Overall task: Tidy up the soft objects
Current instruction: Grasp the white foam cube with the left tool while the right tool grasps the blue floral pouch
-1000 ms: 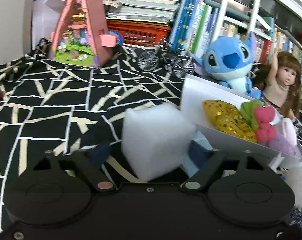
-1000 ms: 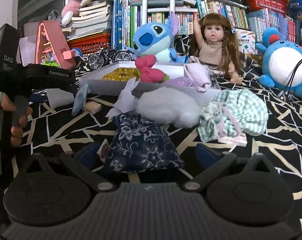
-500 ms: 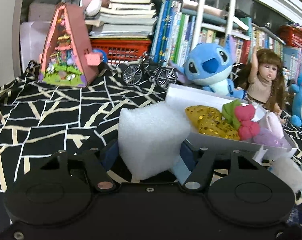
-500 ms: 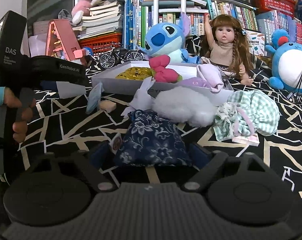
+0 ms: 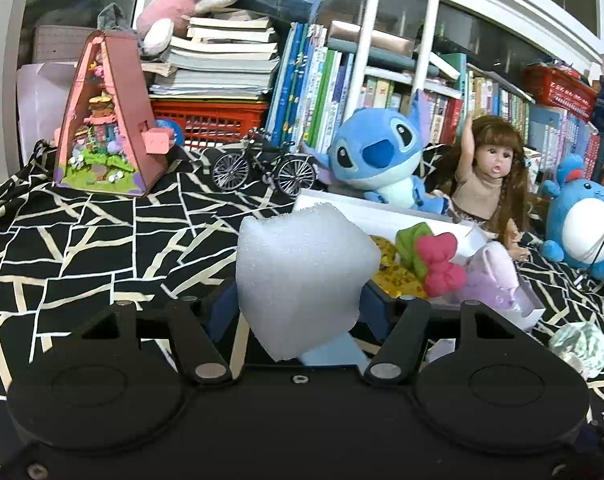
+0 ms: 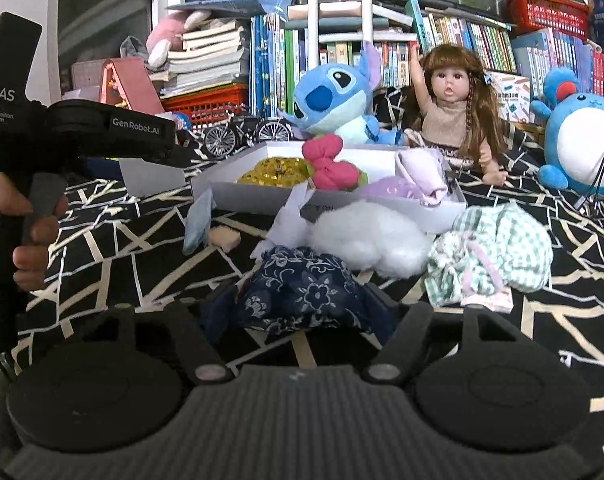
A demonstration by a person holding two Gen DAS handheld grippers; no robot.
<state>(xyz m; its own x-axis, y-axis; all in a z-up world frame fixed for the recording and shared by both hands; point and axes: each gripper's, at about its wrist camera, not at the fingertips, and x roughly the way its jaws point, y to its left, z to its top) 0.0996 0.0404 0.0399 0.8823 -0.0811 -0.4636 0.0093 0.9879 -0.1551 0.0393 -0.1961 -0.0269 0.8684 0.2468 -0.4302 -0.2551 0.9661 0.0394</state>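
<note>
Between the blue pads of the left gripper a chunky white foam block is clamped and held up off the black cloth with cream lines, just in front of the shallow white cardboard box already loaded with soft bits. Over at the right gripper, the jaws are being closed around a navy floral fabric pouch, which is squeezed on both sides while sat on the cloth beside a white fluffy wad.
</note>
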